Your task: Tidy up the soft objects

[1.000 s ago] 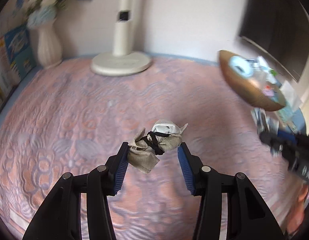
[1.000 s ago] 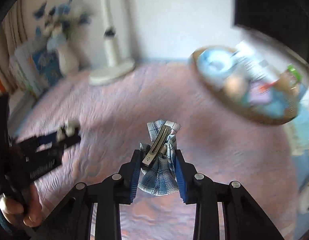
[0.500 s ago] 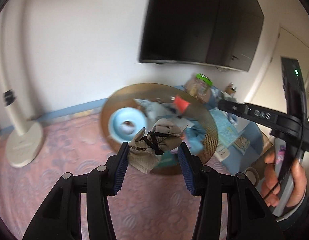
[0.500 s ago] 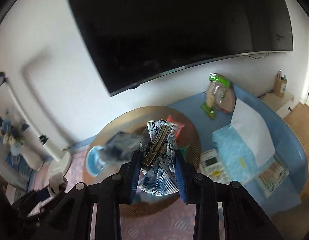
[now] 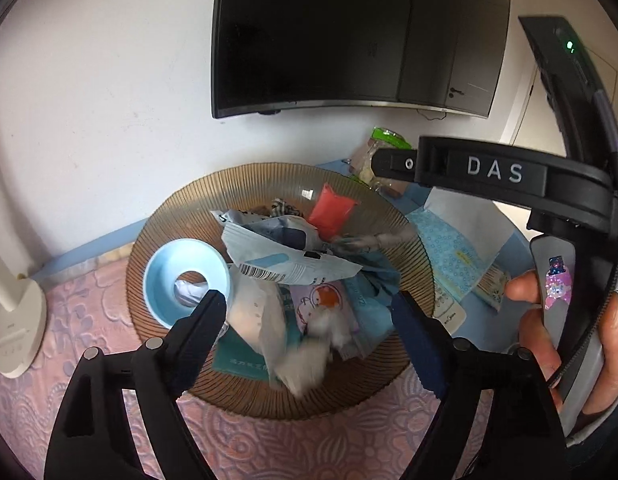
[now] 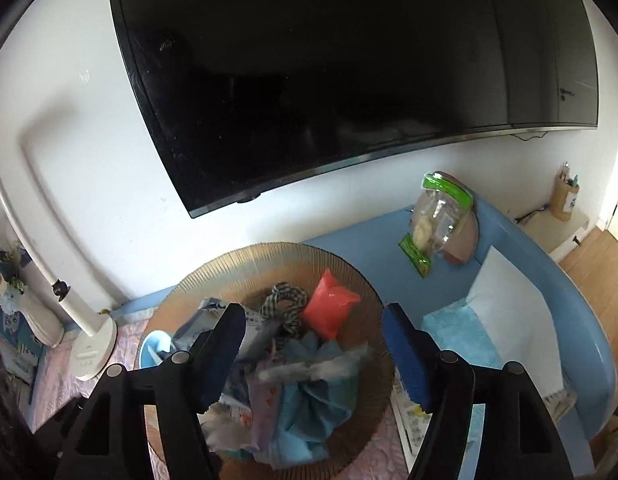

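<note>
Left wrist view: both hand-held grippers, left (image 5: pixel 305 312) and right (image 6: pixel 313 340), just opened, empty, above bowl (image 5: pixel 157 232).

Pale bundle (image 5: pixel 305 360) over bowl (image 5: pixel 169 216) motion-blurred; streak (image 6: pixel 313 368) likewise unidentifiable.

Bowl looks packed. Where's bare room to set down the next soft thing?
The bowl is crowded through the middle and near side; only its far-left inner wall, behind the blue ring, is bare. The pink cover between bowl and lamp base is free, as is the strip nearest the jaws.
</note>
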`<state>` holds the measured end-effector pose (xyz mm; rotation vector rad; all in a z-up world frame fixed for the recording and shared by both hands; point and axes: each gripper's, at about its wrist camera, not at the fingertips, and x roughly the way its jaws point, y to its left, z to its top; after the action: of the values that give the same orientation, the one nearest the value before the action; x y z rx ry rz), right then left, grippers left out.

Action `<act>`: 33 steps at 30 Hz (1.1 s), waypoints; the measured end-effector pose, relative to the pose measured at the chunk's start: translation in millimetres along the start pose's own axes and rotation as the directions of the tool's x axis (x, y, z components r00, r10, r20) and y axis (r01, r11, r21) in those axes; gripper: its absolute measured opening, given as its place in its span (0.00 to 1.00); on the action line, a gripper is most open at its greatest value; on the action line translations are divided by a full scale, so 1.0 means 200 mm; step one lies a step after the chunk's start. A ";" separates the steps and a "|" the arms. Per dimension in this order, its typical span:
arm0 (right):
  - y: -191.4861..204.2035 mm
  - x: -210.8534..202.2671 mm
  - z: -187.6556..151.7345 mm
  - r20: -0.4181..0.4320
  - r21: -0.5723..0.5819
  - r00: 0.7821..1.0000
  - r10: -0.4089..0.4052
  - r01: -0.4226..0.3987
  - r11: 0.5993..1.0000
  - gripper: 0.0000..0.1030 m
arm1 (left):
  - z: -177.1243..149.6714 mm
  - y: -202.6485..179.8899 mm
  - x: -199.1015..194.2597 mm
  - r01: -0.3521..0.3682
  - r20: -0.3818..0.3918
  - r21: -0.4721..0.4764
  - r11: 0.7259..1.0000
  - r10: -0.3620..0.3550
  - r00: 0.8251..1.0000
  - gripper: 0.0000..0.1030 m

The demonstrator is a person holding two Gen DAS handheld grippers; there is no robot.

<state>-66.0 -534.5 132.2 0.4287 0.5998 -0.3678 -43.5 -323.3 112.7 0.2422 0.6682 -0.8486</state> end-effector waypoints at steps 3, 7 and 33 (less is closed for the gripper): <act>-0.01 -0.07 -0.05 0.003 0.027 1.000 0.020 -0.020 0.999 0.67 | -0.01 0.04 -0.08 -0.011 0.010 -0.009 1.000 0.011 1.000 0.81; 0.01 -0.17 -0.09 0.007 0.044 0.999 0.035 -0.035 0.998 0.67 | -0.05 0.12 -0.28 -0.057 0.046 -0.027 0.998 0.058 0.997 0.81; 1.30 -0.44 -0.92 -0.087 -0.351 0.975 0.205 -0.223 0.910 0.79 | -0.84 0.91 -1.07 -0.408 0.019 -0.362 0.838 0.445 0.896 0.96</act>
<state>-101.4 -205.3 121.2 0.1485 0.6448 -0.0326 -82.4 1.5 108.7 0.0188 0.6246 -0.2976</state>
